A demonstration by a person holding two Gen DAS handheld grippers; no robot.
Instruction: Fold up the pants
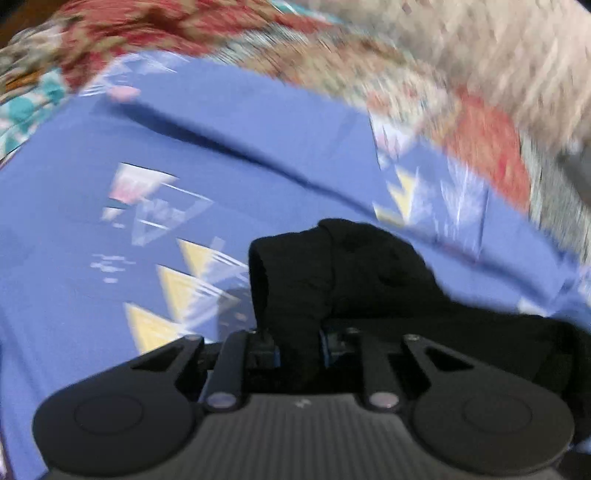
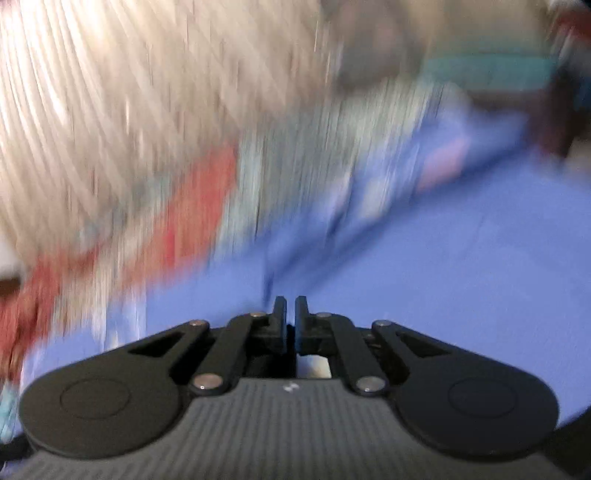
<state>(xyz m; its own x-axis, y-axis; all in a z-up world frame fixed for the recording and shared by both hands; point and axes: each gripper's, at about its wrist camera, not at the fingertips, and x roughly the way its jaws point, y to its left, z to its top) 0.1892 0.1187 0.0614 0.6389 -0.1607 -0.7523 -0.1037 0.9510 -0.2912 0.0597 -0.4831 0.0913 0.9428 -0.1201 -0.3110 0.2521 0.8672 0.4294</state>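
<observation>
The black pants (image 1: 354,273) lie bunched on a blue bedsheet (image 1: 240,122) right in front of my left gripper (image 1: 299,343). A fold of the black cloth runs down between its jaws, which are shut on it. More black cloth trails off to the lower right. In the right wrist view my right gripper (image 2: 290,314) hangs above the blue bedsheet (image 2: 461,277) with its fingers nearly touching and nothing between them. That view is heavily blurred, and no pants show in it.
The sheet carries yellow and white triangle prints (image 1: 177,284). A red floral blanket (image 1: 155,33) and a pale woven blanket (image 1: 509,62) are heaped along the far side. The pale blanket (image 2: 110,110) fills the upper left of the right wrist view.
</observation>
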